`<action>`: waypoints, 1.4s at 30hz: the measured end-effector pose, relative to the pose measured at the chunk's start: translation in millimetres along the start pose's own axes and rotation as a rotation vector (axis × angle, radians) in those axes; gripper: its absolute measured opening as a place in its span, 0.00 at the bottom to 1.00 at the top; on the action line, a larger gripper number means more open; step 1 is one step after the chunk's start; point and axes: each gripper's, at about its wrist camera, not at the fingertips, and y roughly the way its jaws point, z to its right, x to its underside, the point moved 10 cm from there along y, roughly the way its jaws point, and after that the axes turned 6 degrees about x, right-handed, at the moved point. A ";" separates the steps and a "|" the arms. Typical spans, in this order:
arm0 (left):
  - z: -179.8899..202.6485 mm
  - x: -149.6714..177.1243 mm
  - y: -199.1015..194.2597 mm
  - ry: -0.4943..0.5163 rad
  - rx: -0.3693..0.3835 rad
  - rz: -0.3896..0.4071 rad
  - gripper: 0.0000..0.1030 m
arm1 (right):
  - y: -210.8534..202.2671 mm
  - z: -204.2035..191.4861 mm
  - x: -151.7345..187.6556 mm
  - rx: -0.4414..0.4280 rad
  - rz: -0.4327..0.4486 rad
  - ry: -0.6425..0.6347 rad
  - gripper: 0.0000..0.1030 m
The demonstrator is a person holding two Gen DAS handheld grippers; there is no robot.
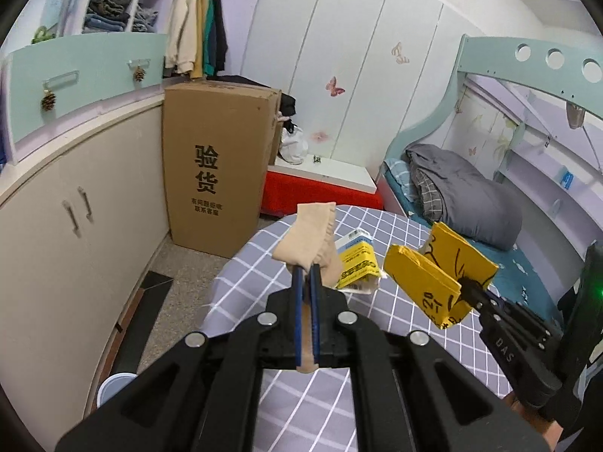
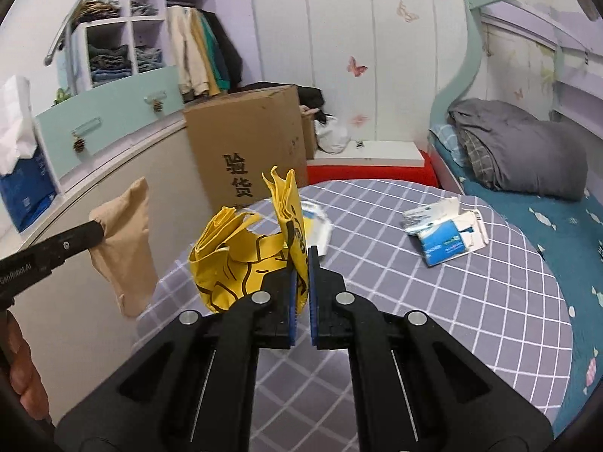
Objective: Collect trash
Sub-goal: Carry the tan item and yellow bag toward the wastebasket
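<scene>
Left gripper clamped on beige stocking, stocking hanging clear above table. Right gripper clamped on crumpled yellow bag, bag also lifted off the checked cloth. Judging by that: two pieces of trash picked up, neither dropped off anywhere yet. Left on table: yellow-and-white packet just behind the stocking, torn blue-and-white tissue pack further right, well apart from both grippers. No bin clearly visible; white round rim on floor at left may be one, cannot tell. Task roughly halfway at best. Writing: "DAS" on right gripper body in left view, "GenRobot.AI" on left gripper body in right view, digits "20" and "21" printed on bag, black print on packet too blurred to read. Beyond table, cardboard box marked "验货" in large characters, smaller lines beneath not legible. Bed with grey quilt at far right.
</scene>
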 end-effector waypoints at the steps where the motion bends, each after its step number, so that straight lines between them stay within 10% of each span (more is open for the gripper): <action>1: -3.9 1.7 -7.0 -0.002 -0.005 0.004 0.03 | -3.3 -6.9 0.9 -0.009 0.002 -0.008 0.05; 22: -210.6 102.1 -110.6 -0.200 -0.288 -0.013 0.03 | -7.4 -253.7 96.9 -0.311 -0.165 -0.252 0.05; 42: -376.1 251.5 -56.4 -0.486 -0.396 -0.266 0.04 | 88.3 -388.2 267.4 -0.371 -0.534 -0.401 0.05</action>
